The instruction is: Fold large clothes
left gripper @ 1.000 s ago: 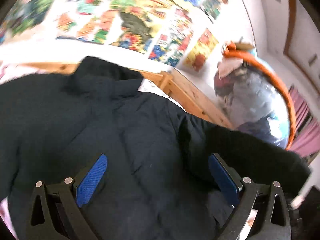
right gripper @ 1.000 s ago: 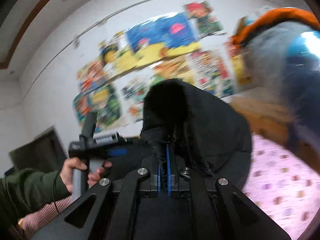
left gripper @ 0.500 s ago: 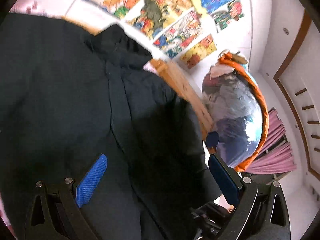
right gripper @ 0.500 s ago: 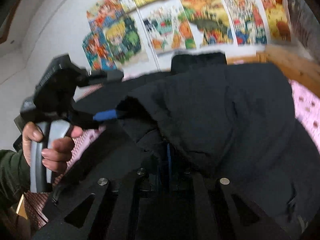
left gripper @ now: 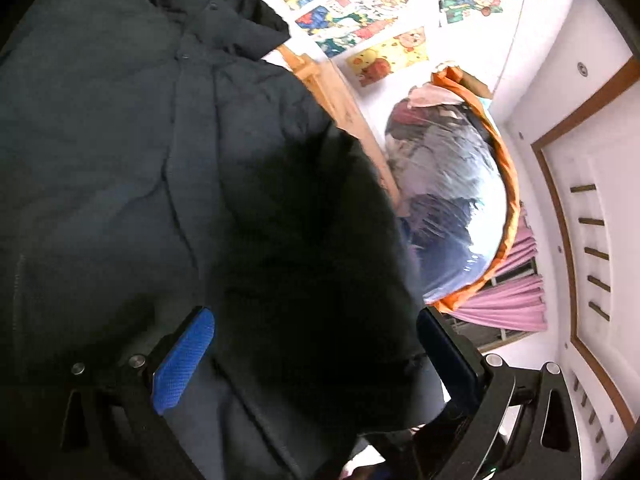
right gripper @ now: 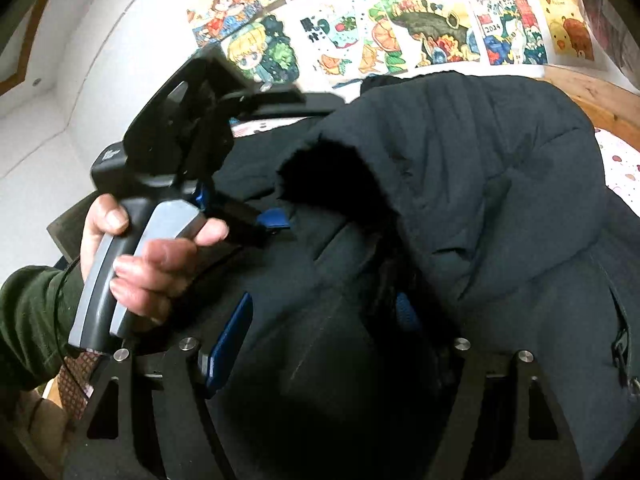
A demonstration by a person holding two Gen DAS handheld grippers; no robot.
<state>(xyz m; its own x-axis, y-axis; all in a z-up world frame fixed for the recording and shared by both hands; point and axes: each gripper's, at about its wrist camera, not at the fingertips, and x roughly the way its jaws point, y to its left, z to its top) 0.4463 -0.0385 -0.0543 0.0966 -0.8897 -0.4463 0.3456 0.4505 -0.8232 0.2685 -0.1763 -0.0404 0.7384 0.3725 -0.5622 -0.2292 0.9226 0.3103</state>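
Note:
A large dark navy padded jacket lies spread on the bed and fills most of both views. One sleeve with a dark cuff lies folded over the jacket's body. My left gripper is open, its blue pads wide apart just above the jacket, with the folded sleeve between them. It also shows in the right wrist view, held in a hand. My right gripper is open, its jaws apart over the dark fabric, holding nothing.
A wooden bed frame runs along the jacket's far side. A clear bag with orange trim, stuffed with clothes, stands beyond it. Colourful posters cover the wall. Pink curtains hang at the right. Patterned bedsheet shows at the right.
My right gripper has opened and let go of the sleeve, which now lies over the jacket. My left gripper has stayed open and moved closer over the jacket.

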